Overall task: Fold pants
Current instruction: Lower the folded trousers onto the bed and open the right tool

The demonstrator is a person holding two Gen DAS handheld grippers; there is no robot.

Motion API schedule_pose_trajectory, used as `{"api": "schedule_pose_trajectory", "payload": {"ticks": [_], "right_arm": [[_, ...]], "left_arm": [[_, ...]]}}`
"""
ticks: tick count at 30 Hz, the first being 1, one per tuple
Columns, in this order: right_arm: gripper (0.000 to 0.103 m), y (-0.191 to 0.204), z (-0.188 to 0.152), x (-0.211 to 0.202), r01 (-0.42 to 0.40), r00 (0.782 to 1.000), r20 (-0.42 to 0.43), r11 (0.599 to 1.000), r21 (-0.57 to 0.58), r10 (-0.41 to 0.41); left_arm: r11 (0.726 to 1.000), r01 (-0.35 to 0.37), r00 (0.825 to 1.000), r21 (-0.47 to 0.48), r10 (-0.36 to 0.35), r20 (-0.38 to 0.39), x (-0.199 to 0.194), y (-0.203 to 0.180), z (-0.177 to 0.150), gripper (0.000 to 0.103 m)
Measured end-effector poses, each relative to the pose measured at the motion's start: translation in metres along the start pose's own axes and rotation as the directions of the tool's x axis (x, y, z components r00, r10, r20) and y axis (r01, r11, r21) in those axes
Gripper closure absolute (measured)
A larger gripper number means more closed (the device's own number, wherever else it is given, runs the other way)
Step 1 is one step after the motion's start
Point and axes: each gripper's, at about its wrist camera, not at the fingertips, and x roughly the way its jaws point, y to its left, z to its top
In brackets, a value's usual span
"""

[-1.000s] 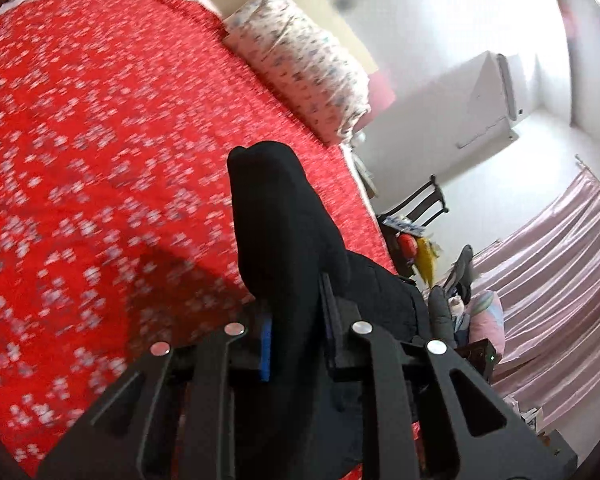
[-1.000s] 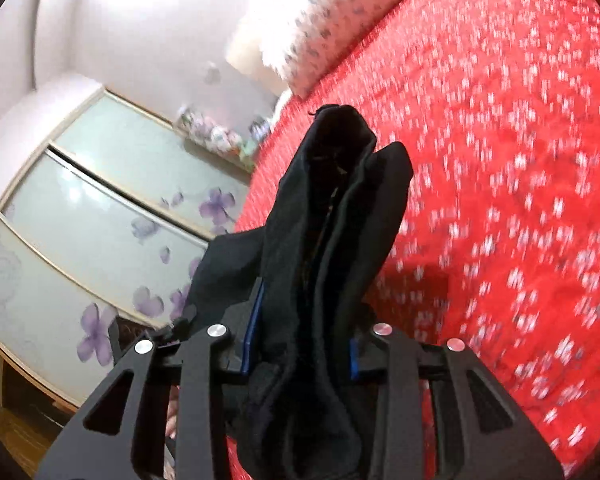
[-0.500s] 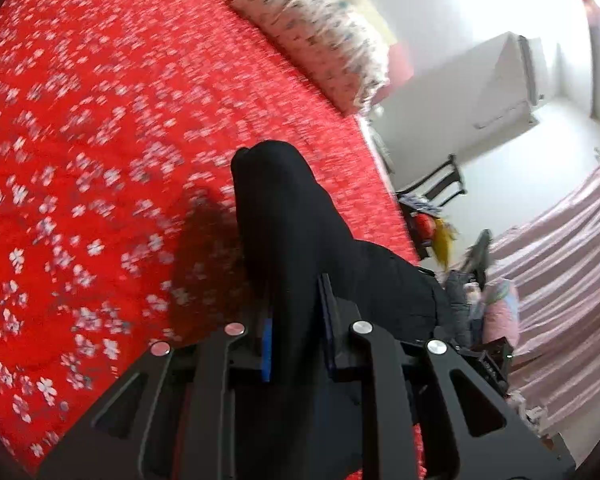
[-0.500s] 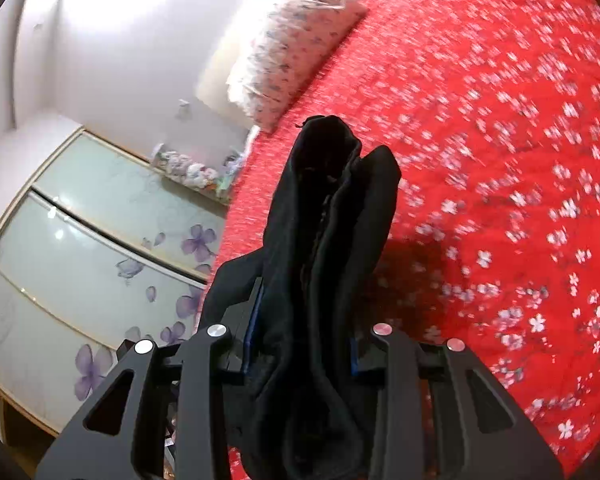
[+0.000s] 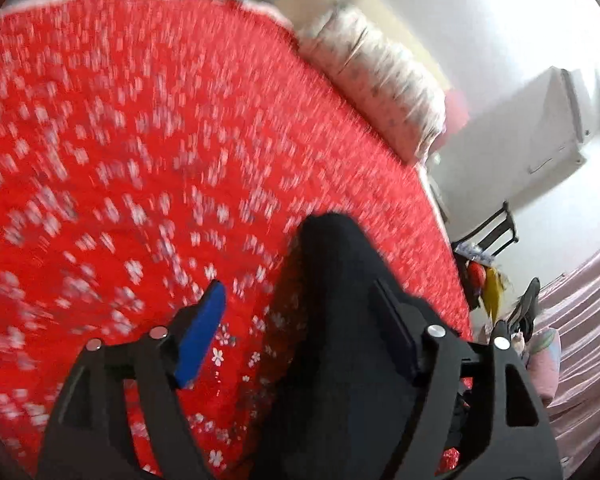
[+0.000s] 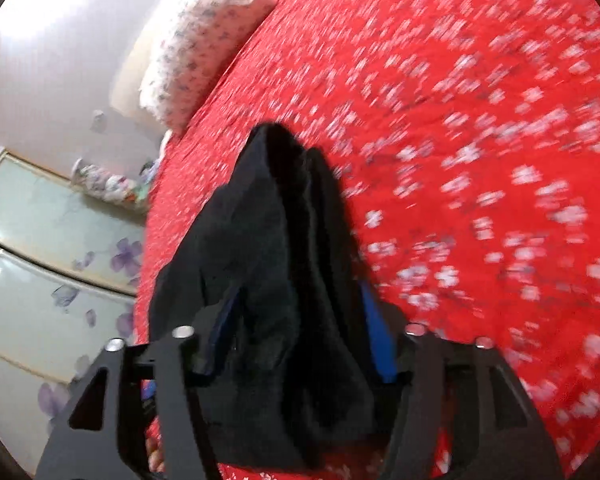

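Only the left gripper [image 5: 296, 312] clearly clears the pants [image 5: 340, 320].

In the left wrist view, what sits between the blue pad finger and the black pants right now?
Only bare red floral bedspread, seen in the left wrist view. The left gripper has just been opening: its blue pad finger stands clear of the black pants, which lean against the other finger.

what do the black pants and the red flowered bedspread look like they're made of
Black pants: soft, matte, slightly fuzzy fabric, maybe knit or fleece; it slumps in thick folds without shine. Red flowered bedspread: thin woven or printed cloth, probably cotton or polyester; flat, matte, with white blossoms. Motion blur hides the weave.
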Motion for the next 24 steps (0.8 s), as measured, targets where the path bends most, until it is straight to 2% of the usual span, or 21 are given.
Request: {"api": "schedule_pose_trajectory", "payload": {"ticks": [2, 4, 5, 7, 9, 10, 11, 13, 14, 16, 18, 21, 24], "right_arm": [[0.040, 0.014, -0.001, -0.023, 0.024, 0.994, 0.106, 0.997, -0.072, -0.016], [0.040, 0.040, -0.007, -0.038, -0.008, 0.987, 0.156, 0.975, -0.221, 0.043], [0.040, 0.052, -0.011, -0.040, -0.040, 0.987, 0.138, 0.958, -0.284, 0.082], [0.039, 0.066, -0.019, -0.035, -0.107, 0.986, 0.084, 0.935, -0.338, 0.143], [0.029, 0.068, -0.025, -0.023, -0.158, 0.985, 0.009, 0.933, -0.324, 0.170], [0.025, 0.067, -0.025, -0.012, -0.178, 0.984, -0.046, 0.940, -0.291, 0.172], [0.016, 0.062, -0.025, 0.000, -0.187, 0.981, -0.097, 0.949, -0.254, 0.167], [0.015, 0.051, -0.023, 0.016, -0.150, 0.983, -0.135, 0.967, -0.206, 0.124], [0.016, 0.045, -0.021, 0.019, -0.165, 0.980, -0.138, 0.971, -0.174, 0.142], [0.016, 0.036, -0.017, 0.021, -0.202, 0.973, -0.135, 0.973, -0.113, 0.186], [0.016, 0.034, -0.016, 0.022, -0.218, 0.971, -0.129, 0.970, -0.110, 0.203], [0.016, 0.034, -0.021, 0.018, -0.214, 0.974, -0.110, 0.963, -0.166, 0.197], [0.014, 0.049, -0.027, 0.008, -0.168, 0.985, -0.084, 0.957, -0.235, 0.152]], "left_arm": [[0.996, 0.042, 0.999, 0.074, -0.044, 0.019, -0.014, -0.017, -0.003, 0.022], [0.974, 0.118, 0.993, 0.192, -0.122, 0.005, -0.024, -0.046, -0.014, 0.014], [0.959, 0.145, 0.989, 0.245, -0.147, -0.013, -0.025, -0.060, -0.020, 0.011], [0.934, 0.181, 0.984, 0.309, -0.171, -0.059, -0.020, -0.077, -0.032, 0.009], [0.918, 0.203, 0.978, 0.340, -0.171, -0.121, -0.008, -0.089, -0.042, 0.005], [0.917, 0.203, 0.975, 0.344, -0.157, -0.158, 0.001, -0.090, -0.047, 0.005], [0.918, 0.197, 0.973, 0.344, -0.139, -0.185, 0.009, -0.088, -0.050, 0.004], [0.935, 0.127, 0.966, 0.332, -0.041, -0.254, 0.032, -0.078, -0.057, 0.003], [0.939, 0.112, 0.958, 0.326, -0.014, -0.288, 0.045, -0.073, -0.060, 0.004], [0.937, 0.113, 0.963, 0.331, -0.021, -0.269, 0.053, -0.066, -0.062, 0.003], [0.923, 0.090, 0.967, 0.373, 0.009, -0.256, 0.055, -0.072, -0.067, 0.002], [0.879, 0.038, 0.975, 0.476, 0.072, -0.212, 0.053, -0.086, -0.080, 0.002], [0.843, -0.026, 0.982, 0.538, 0.121, -0.143, 0.036, -0.094, -0.090, 0.002]]}}
